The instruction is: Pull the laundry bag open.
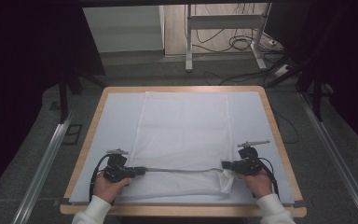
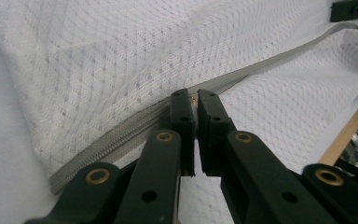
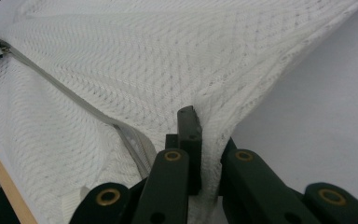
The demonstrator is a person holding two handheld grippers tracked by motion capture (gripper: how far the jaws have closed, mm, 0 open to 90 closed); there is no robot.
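High view: flat white mesh bag [image 1: 182, 140], left gripper [image 1: 140, 171] pinching its zipper pull [image 2: 195, 99], right gripper [image 1: 224, 165] clamping bag's edge.

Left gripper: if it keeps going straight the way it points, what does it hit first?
The left gripper points along the grey zipper of the white mesh bag; beyond that, probably the right gripper facing it, though depth is unclear.

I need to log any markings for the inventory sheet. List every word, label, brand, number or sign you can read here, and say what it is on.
None: no readable text in any of the views.
White mesh bag: no label or print showing.
Grey zipper: no marking legible.
Left gripper and right gripper: black jaws with brass rivets, no lettering.
Table: plain wooden edge, no sign.
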